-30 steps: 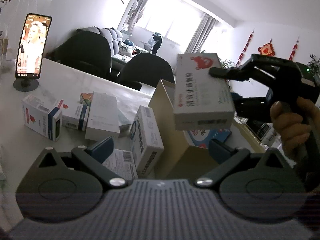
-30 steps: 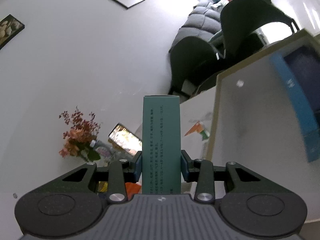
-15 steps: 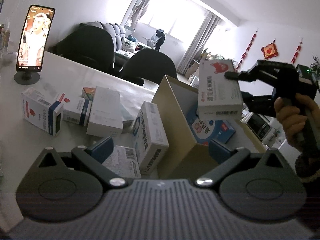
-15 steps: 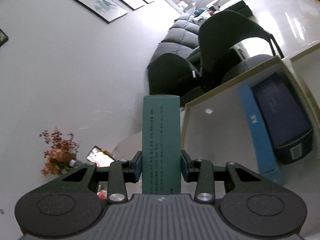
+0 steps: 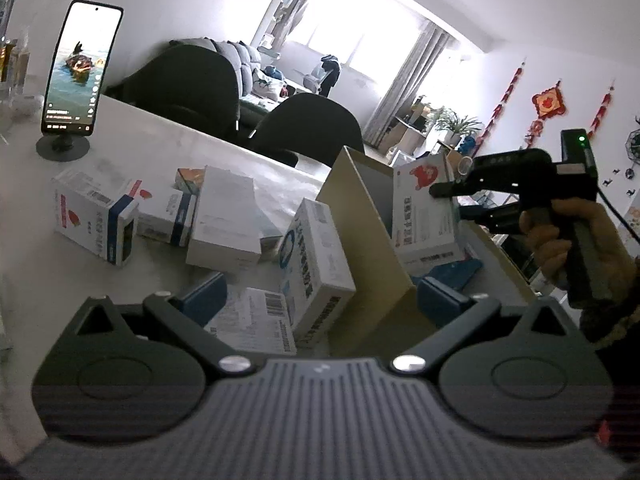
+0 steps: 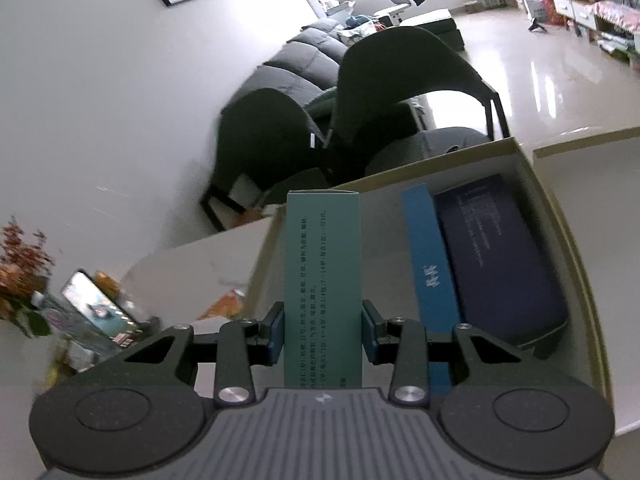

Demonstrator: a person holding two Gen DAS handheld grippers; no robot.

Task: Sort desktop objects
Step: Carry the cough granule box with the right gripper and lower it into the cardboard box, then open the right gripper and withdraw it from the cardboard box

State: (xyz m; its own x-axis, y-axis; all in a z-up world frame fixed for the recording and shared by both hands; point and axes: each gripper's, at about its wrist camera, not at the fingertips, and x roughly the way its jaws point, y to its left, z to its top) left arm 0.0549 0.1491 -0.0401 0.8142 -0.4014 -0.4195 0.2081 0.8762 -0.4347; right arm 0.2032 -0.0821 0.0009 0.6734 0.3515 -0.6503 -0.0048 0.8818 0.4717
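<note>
My right gripper (image 6: 323, 332) is shut on a medicine box (image 6: 323, 280), whose teal printed side faces the right wrist camera. From the left wrist view the same medicine box (image 5: 424, 216) is white with a red emblem. A hand holds the right gripper (image 5: 452, 200) with it over the open tan cardboard box (image 5: 368, 240). A dark blue box (image 6: 496, 260) lies inside the cardboard box (image 6: 568, 232). My left gripper (image 5: 320, 300) stands open low over the table, with loose boxes beyond its fingers.
Several white medicine boxes (image 5: 224, 216) lie scattered on the pale table (image 5: 160, 148) left of the cardboard box. A phone on a stand (image 5: 80, 68) plays video at the far left. Two dark chairs (image 5: 308, 128) stand behind the table. Flowers (image 6: 20, 280) sit beside the phone.
The right gripper carried the medicine box rightwards and down, tilting more steeply, until it hangs over the cardboard box's inside. The left gripper stayed where it was.
</note>
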